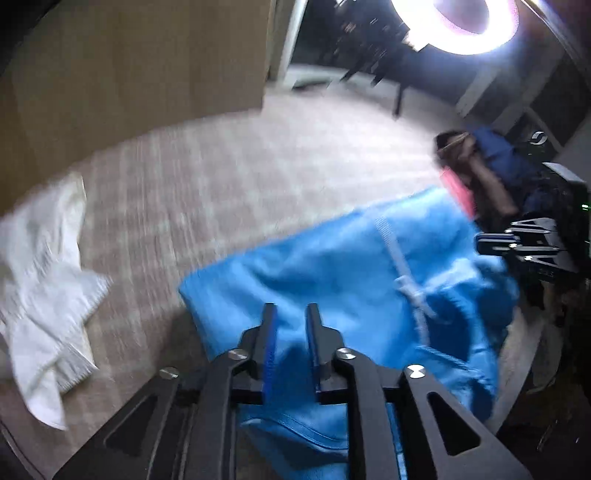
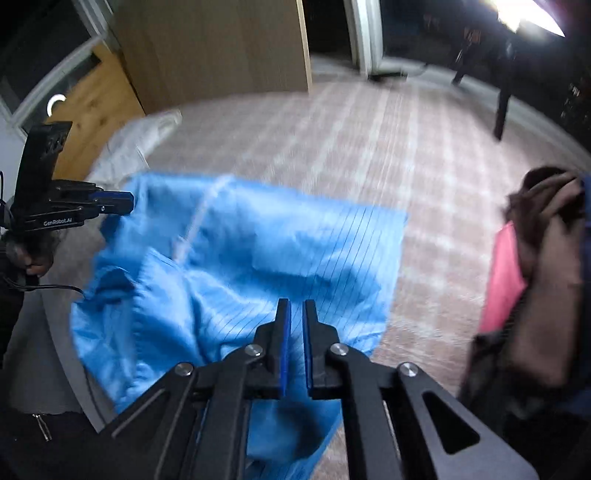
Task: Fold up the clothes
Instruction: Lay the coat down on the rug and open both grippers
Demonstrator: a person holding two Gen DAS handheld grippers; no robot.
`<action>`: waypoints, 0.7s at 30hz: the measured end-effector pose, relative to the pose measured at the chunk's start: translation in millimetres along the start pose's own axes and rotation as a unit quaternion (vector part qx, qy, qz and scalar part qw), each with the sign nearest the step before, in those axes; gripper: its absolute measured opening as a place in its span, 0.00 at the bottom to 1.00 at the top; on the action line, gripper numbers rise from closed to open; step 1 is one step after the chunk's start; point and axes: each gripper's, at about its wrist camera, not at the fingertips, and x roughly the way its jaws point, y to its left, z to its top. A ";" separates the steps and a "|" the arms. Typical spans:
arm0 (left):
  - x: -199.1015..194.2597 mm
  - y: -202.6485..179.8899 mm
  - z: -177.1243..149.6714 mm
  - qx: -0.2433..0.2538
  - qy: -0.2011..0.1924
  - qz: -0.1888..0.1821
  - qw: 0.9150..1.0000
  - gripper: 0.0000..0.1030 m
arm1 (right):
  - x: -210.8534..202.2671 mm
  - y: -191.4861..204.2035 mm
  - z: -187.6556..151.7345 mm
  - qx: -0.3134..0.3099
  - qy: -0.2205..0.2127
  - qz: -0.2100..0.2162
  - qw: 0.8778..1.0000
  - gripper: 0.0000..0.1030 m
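Note:
A light blue garment (image 1: pixel 332 280) with a white zipper (image 1: pixel 402 273) is held above a checkered table. My left gripper (image 1: pixel 291 314) has its jaws close together, with blue cloth filling the narrow gap and hanging below. My right gripper (image 2: pixel 296 308) has its jaws nearly together on the same garment (image 2: pixel 240 266), with cloth draped under the fingers. In the left wrist view the right gripper (image 1: pixel 495 245) shows at the garment's right edge. In the right wrist view the left gripper (image 2: pixel 122 203) shows at its left edge. The frames are motion blurred.
A crumpled white garment (image 1: pixel 44 280) lies at the left of the table (image 1: pixel 258 166). A pile of brown, pink and dark blue clothes (image 2: pixel 543 280) sits at the right. A wooden panel (image 1: pixel 129 62) stands behind. A bright ring light (image 1: pixel 458 22) glares at the top.

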 end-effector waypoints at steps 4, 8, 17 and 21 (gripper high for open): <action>18.0 2.1 -11.5 0.024 0.038 0.033 0.998 0.34 | 7.6 -1.5 -10.3 -0.023 0.013 -0.036 0.999 0.22; 6.7 12.7 -28.6 -0.002 0.046 0.053 0.998 0.24 | 0.7 -16.3 -30.2 -0.043 0.046 -0.100 0.993 0.21; 1.1 -24.7 -40.5 0.035 0.045 -0.012 0.998 0.26 | -39.9 7.0 -21.9 -0.007 -0.034 -0.010 0.999 0.21; 27.6 -17.6 -51.8 0.034 0.092 0.027 0.995 0.24 | 18.3 10.5 -48.3 -0.053 0.057 -0.078 0.994 0.21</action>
